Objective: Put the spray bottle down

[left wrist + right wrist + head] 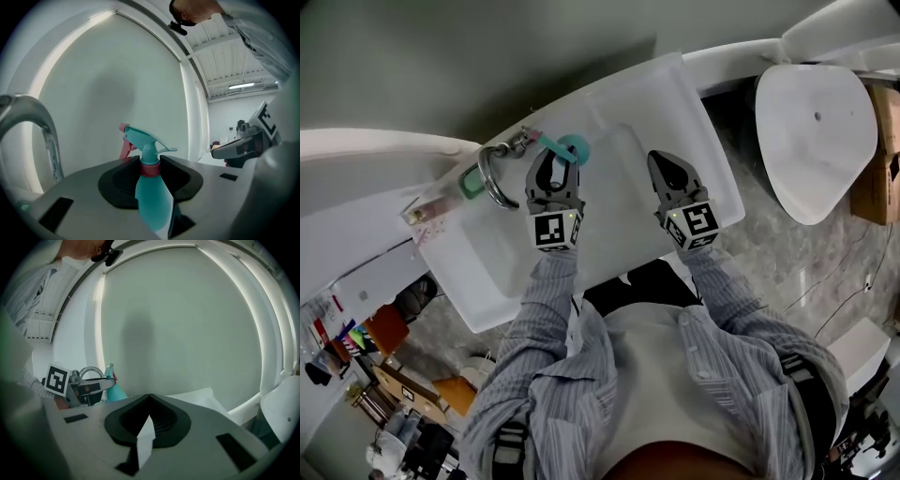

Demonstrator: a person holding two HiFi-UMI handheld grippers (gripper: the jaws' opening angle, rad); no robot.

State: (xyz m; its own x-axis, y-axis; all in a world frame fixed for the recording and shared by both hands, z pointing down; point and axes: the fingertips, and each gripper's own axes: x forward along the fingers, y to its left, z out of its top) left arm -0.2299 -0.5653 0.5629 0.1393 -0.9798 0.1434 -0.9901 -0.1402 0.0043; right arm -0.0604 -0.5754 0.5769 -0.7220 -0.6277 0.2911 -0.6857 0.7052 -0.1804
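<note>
A teal spray bottle (569, 149) with a red collar and pink trigger stands upright between the jaws of my left gripper (556, 161), which is shut on its neck. In the left gripper view the bottle (152, 197) fills the gap of the left gripper (150, 161), its nozzle pointing left. It hangs over the back of a white sink (628, 220), just right of the chrome faucet (492, 178). My right gripper (662, 159) hovers over the basin's right half, its jaw tips touching and nothing held; the right gripper view shows the right gripper (149, 397) the same way.
The faucet (42, 126) curves close on the bottle's left. A green object (472, 184) lies by the faucet base. A white wall rises behind the sink. A white toilet-like fixture (816, 131) and a cardboard box (877, 178) stand to the right.
</note>
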